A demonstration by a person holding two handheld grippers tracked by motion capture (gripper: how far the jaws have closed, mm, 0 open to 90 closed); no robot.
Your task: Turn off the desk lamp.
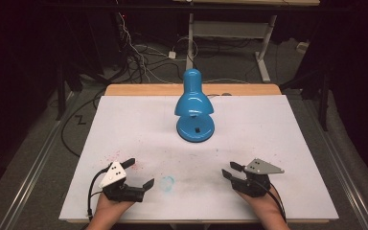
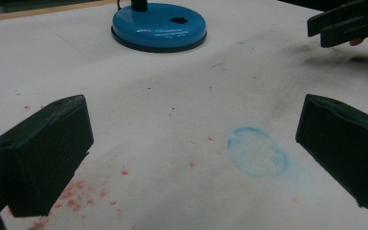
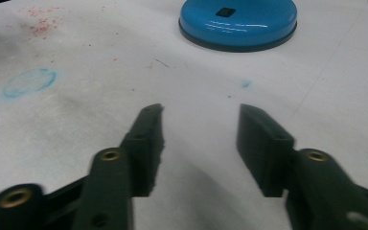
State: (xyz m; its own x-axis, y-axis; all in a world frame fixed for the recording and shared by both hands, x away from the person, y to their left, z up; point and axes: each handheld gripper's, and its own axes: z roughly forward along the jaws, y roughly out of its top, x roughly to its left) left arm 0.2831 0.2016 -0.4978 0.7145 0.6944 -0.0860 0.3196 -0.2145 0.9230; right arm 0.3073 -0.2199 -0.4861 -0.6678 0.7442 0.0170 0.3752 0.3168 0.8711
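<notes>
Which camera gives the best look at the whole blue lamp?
The high view: it shows the blue lamp complete, shade bent over its round base. The left gripper view and right gripper view catch just the base with its black switch.

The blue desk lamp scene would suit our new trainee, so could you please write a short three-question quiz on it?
1. True or false: the blue desk lamp stands upright on its round base, apart from both grippers.
2. Which gripper lies nearer the blue ring smudge on the white table cover: A) the left gripper, B) the right gripper?
3. What sits between the right gripper's jaws?

Key
1. True.
2. A: the smudge lies just beside the left gripper's jaws.
3. Nothing; the jaws stand apart over bare cover.
</notes>
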